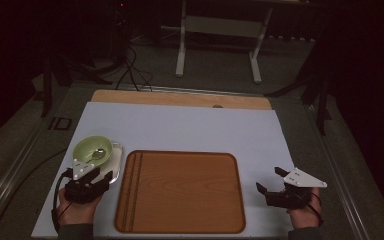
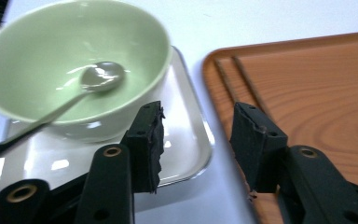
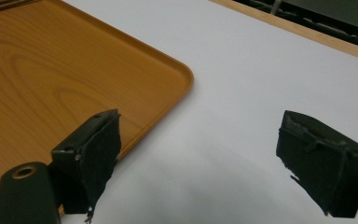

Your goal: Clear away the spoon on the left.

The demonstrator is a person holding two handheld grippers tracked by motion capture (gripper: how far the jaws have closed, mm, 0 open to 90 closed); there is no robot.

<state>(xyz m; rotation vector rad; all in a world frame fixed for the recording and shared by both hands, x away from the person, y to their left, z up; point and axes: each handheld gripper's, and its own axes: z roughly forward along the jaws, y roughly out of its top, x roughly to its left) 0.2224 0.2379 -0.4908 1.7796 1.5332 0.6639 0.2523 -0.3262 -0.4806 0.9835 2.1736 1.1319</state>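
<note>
One pale green bowl (image 1: 93, 149) holding one metal spoon (image 2: 81, 88), on one white square plate (image 2: 186, 140) at the table's left; one wooden tray (image 1: 180, 192) at centre with two chopsticks (image 1: 132, 187) along its left side. Bowl glossy, round; spoon handle leaning over the rim. Left gripper (image 1: 96, 179): jaws moderately apart, empty, just beside plate. Right gripper (image 1: 270, 187): jaws wide, empty, right of tray
</note>
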